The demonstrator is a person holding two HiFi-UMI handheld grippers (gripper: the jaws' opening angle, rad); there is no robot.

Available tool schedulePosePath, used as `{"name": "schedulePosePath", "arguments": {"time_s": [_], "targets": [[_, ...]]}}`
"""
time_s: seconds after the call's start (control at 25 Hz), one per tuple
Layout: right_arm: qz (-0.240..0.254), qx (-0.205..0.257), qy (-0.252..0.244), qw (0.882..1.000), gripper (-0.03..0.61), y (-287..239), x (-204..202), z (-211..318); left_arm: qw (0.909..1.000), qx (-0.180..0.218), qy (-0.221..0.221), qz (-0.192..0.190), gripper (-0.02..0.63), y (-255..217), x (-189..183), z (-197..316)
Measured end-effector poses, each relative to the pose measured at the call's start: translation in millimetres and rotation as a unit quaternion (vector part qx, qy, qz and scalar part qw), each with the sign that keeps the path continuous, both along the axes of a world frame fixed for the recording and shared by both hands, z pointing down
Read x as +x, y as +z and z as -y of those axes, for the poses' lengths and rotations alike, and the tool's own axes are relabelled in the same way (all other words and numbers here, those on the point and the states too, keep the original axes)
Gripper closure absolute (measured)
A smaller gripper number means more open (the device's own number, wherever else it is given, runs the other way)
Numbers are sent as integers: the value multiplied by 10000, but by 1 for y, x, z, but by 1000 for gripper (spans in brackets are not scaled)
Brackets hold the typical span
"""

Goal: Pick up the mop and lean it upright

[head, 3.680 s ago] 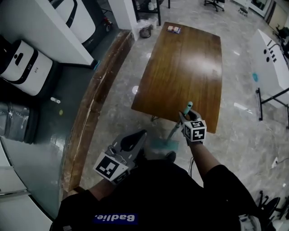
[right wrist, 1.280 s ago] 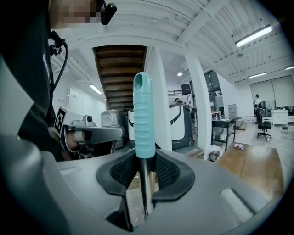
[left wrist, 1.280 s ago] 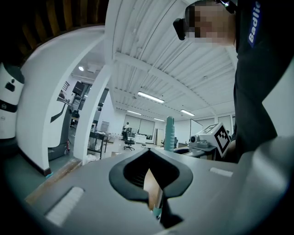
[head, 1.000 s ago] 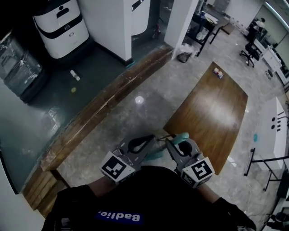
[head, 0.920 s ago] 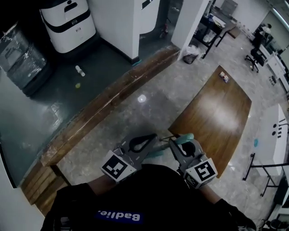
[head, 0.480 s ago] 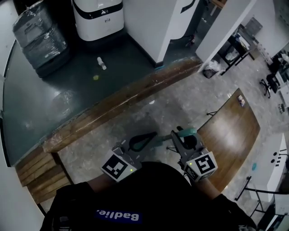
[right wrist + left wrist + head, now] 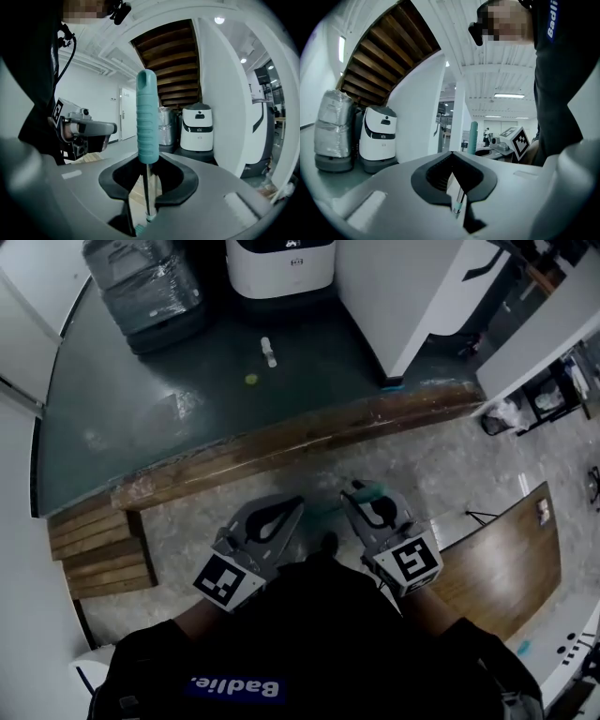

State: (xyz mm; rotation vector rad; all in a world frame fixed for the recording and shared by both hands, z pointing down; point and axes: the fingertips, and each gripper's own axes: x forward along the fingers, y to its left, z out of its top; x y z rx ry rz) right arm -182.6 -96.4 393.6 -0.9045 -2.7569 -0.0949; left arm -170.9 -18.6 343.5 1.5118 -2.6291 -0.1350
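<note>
Your right gripper clamps the silver shaft of the teal-handled mop, which stands upright. Your left gripper has its fingers together on nothing. Only the head view shows the grey marble floor open up to the long wooden curb, with the brown wooden table close on the right.
</note>
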Motion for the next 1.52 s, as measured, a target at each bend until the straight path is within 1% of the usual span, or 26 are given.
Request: {"name": "schedulePosePath", "arguments": {"time_s": [0.16, 0.32, 0.48, 0.6, 0.72, 0.84, 1.0, 1.16, 1.32, 1.44, 1.52], "targets": [[-121, -151, -547, 9983, 477, 14, -39, 2, 9986, -183, -500, -54, 594, 1, -33, 13], [-310, -143, -878, 9955, 477, 37, -71, 6, 9956, -267, -890, -98, 594, 4, -59, 19], [-511, -41, -1107, 9925, 477, 58, -95, -1, 9922, -285, -1201, -186, 594, 10, -76, 9], [-610, 64, -1148, 9915, 477, 69, -111, -8, 9909, -226, -1303, -258, 594, 15, -88, -2], [-754, 210, -1104, 9908, 476, 79, -132, -18, 9912, -71, -1291, -284, 594, 18, -107, -17], [-913, 324, -848, 9917, 476, 89, -148, -22, 9924, 64, -1200, -260, 594, 17, -129, -35], [-1076, 544, -370, 9920, 476, 103, -164, -21, 9951, 191, -926, -292, 594, 16, -158, -62], [-1213, 809, -161, 9892, 477, 126, -176, -24, 9966, 284, -616, -468, 594, 25, -185, -84], [-1394, 930, 77, 9858, 477, 146, -190, -26, 9973, 275, -375, -569, 594, 33, -201, -97], [-1507, 988, 150, 9835, 477, 155, -204, -28, 9967, 282, -353, -677, 594, 37, -212, -101], [-1600, 1010, 56, 9819, 477, 163, -212, -31, 9965, 258, -403, -691, 594, 36, -219, -101]]}}
